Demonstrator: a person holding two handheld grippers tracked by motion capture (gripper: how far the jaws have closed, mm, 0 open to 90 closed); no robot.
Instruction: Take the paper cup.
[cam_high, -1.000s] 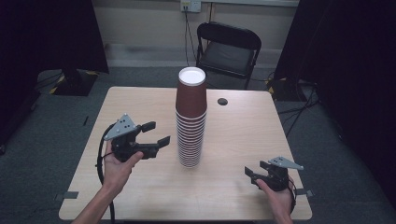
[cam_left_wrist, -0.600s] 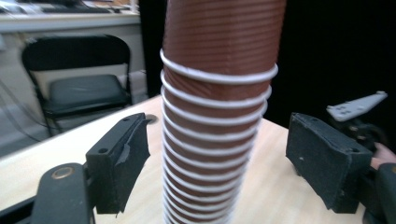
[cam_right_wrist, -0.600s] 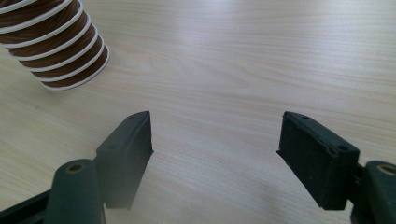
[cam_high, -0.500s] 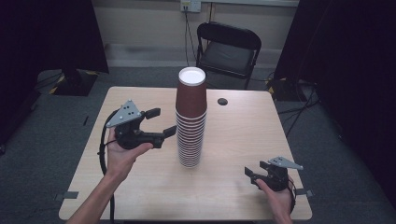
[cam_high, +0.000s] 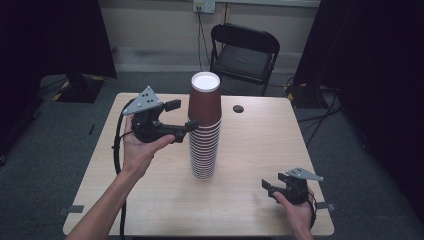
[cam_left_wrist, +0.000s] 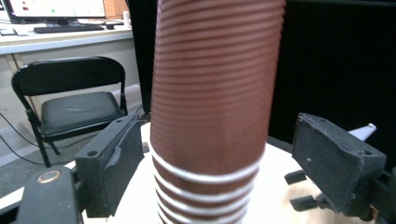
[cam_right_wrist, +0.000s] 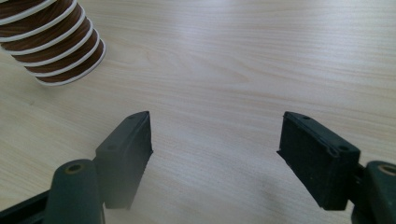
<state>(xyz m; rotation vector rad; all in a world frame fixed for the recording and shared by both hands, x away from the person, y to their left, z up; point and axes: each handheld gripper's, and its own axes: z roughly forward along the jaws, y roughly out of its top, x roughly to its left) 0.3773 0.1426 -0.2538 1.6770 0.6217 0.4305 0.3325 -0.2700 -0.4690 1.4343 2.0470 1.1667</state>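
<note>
- Toward nine o'clock on the table (cam_high: 150, 200) in the high view, the left gripper (cam_high: 184, 116) is held up in the person's left hand (cam_high: 137, 147), its jaws level and pointing toward three o'clock at the upper part of the cup stack.
- Its jaws have just been opening; in the left gripper view they stand spread, one on each side of the stack with a gap showing at both pads, so nothing is pinched.
- At the table's centre stands the stack of brown paper cups (cam_high: 204, 127), upright, rims down, the white base of the top cup facing up.
- Behind the stack, toward one o'clock, a small dark round spot (cam_high: 238, 108) lies on the tabletop; a black folding chair (cam_high: 245, 50) stands beyond the far edge at twelve o'clock.
- Near five o'clock, the right gripper (cam_high: 268, 186) rests low by the near edge in the right hand (cam_high: 295, 212), well apart from the stack.
- Its jaws are spread wide over bare wood in the right gripper view, holding nothing, the stack's bottom rims at eleven o'clock there.
</note>
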